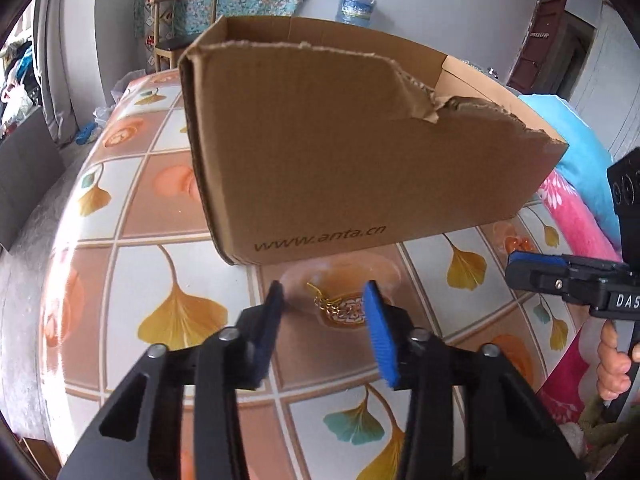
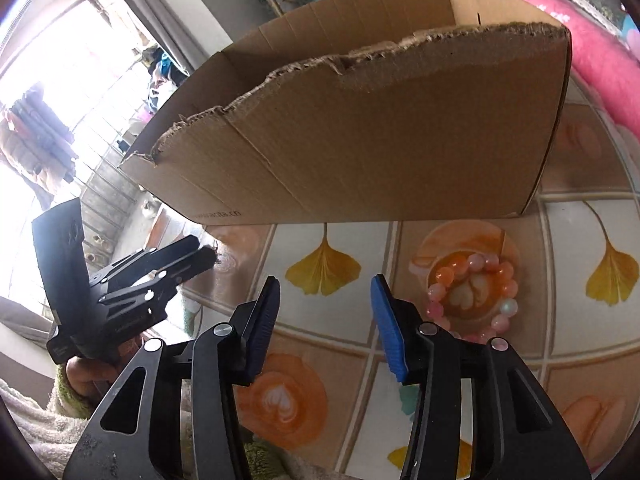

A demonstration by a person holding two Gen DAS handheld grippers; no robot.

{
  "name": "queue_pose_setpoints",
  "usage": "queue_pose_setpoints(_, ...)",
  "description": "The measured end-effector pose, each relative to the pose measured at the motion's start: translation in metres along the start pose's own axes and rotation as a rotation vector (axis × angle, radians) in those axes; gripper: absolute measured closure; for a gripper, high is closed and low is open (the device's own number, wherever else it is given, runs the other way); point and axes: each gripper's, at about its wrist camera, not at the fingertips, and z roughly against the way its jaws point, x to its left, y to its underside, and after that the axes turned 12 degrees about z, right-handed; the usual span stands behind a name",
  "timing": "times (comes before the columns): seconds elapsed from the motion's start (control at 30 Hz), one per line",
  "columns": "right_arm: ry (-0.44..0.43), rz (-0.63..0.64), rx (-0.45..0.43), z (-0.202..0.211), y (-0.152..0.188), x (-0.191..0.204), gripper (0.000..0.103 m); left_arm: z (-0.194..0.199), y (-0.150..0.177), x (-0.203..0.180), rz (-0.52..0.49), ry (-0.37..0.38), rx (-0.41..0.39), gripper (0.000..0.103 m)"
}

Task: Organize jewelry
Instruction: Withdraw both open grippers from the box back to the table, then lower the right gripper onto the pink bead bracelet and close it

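The gold earring [image 1: 338,306] is framed by the spread left gripper [image 1: 326,300], near the cardboard box [image 1: 360,152]; contact seemingly is not made. The bead bracelet [image 2: 472,296] lies right of the spread right gripper [image 2: 326,300]. The thin earring could be skidded across the glossy tablecloth [image 1: 180,208] by closing pads.

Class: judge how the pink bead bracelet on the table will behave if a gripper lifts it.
The bead bracelet probably sags, being separate beads on a string. Its round, glossy beads look slippery, and may slide on the smooth table.
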Motion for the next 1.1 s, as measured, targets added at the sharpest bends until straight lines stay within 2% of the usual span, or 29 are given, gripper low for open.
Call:
queue_pose_setpoints(0.1, -0.004, -0.013, 0.001, 0.000, 0.002, -0.005, 0.058, -0.005, -0.005, -0.001, 0.015, 0.022, 0.012, 0.076)
queue_pose_setpoints(0.2, -0.009, -0.023, -0.008, 0.003, 0.004, -0.009, 0.058, -0.009, -0.007, -0.004, 0.012, 0.001, 0.013, 0.084)
queue_pose_setpoints(0.57, 0.004, -0.025, -0.055, 0.018, 0.008, -0.007, 0.058, -0.013, 0.005, -0.026, -0.035, -0.125, -0.023, 0.087)
queue_pose_setpoints(0.67, 0.019, -0.025, -0.068, 0.025, 0.011, -0.008, 0.058, -0.013, 0.010, -0.033, -0.085, -0.178, -0.058, 0.092)
queue_pose_setpoints(0.7, 0.021, -0.027, -0.070, 0.028, 0.013, -0.010, 0.058, -0.013, 0.012, -0.036, -0.097, -0.182, -0.066, 0.097)
queue_pose_setpoints(0.8, 0.044, -0.028, -0.074, 0.035, 0.017, -0.011, 0.058, -0.013, 0.018, -0.043, -0.135, -0.197, -0.085, 0.101)
queue_pose_setpoints(1.1, 0.159, 0.024, -0.037, 0.046, 0.022, -0.011, 0.058, 0.006, 0.031, -0.036, -0.136, -0.122, -0.078, 0.101)
